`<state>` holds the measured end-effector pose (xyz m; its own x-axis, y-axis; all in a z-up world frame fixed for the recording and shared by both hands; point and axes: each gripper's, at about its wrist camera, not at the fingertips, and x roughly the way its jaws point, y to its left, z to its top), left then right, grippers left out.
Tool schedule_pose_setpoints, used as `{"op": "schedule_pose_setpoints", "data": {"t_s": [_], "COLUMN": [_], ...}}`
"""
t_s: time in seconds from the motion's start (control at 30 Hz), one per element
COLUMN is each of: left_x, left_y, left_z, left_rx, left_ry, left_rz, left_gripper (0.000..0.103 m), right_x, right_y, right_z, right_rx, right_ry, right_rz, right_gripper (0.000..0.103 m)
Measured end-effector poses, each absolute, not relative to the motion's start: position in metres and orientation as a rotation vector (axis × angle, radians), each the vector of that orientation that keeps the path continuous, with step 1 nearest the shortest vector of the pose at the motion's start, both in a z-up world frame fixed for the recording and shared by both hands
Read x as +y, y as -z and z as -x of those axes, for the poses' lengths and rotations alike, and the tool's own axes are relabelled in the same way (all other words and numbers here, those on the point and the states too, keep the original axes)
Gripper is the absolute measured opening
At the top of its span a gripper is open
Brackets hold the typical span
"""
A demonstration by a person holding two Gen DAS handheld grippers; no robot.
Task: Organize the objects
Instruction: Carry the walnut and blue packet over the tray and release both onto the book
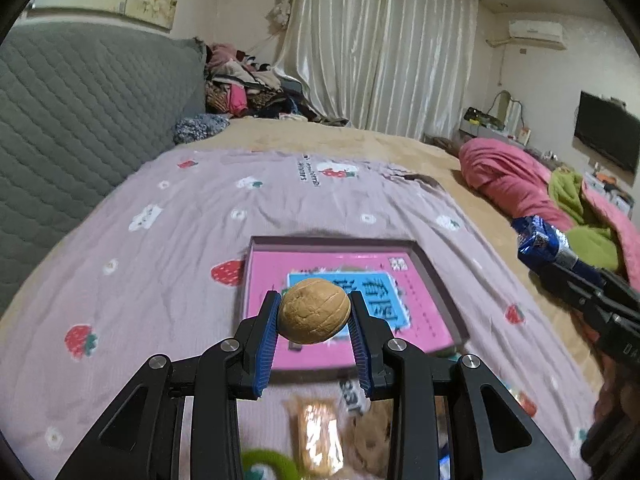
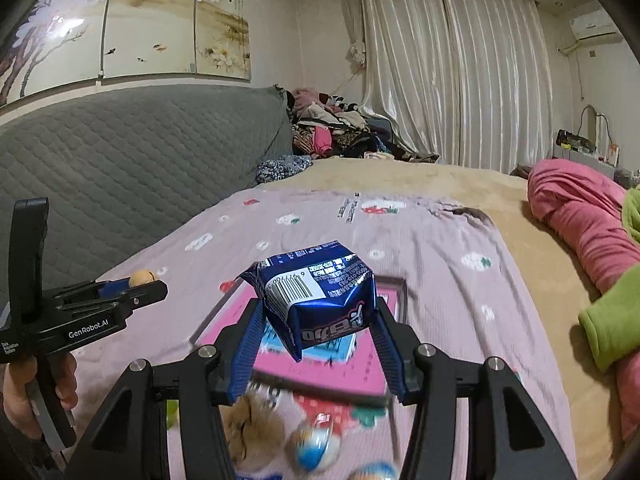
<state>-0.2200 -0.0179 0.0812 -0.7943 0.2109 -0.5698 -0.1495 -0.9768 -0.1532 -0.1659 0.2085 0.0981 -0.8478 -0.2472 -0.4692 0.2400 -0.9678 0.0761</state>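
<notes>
Walnut sits clamped between the blue pads of the left gripper, held in the air above a pink tray that lies on a strawberry-print sheet spread over the bed. From the right wrist view the same walnut shows as a small tan ball at the tip of the left gripper, whose handle is held by a hand at the lower left.

The right gripper grips a blue foil packet, barcode side up, its pads pressing the packet's two sides; the packet hangs above the near part of the tray. In the left wrist view the packet and the right gripper enter from the right edge, well apart from the walnut.

Below both grippers, near the cameras, blurred small things lie on the sheet: a wrapped tan snack, a green ring, a fuzzy brown toy and round blue-and-white balls. A grey quilted headboard stands to the left, and a pink blanket lies at the far right of the bed.
</notes>
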Motion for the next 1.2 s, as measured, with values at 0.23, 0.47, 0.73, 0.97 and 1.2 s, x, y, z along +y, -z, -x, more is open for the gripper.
{"op": "schedule_pose_setpoints", "data": {"t_s": [0.23, 0.47, 0.73, 0.97, 1.2], "left_x": [-0.023, -0.018, 0.001, 0.013, 0.022], "left_y": [-0.072, -0.052, -0.015, 0.01, 0.039], "left_z": [0.276, 0.329, 0.385, 0.414, 0.432], "left_rx": [-0.151, -0.118, -0.078, -0.044, -0.01], "left_ry": [-2.813, -2.799, -2.774, -2.763, -2.746], "left_rz": [0.953, 1.024, 1.152, 1.243, 1.362], "left_gripper": [0.034, 0.034, 0.034, 0.034, 0.034], "right_x": [0.201, 0.194, 0.185, 0.186, 0.183], "right_y": [-0.093, -0.065, -0.017, 0.007, 0.027], "right_z": [0.22, 0.275, 0.333, 0.353, 0.37], "right_rx": [-0.045, -0.086, 0.052, 0.078, 0.078], "right_ry": [2.81, 2.811, 2.81, 2.791, 2.782], "right_rz": [-0.747, -0.833, -1.093, -1.181, -1.265], "right_gripper": [0.053, 0.053, 0.053, 0.053, 0.053]}}
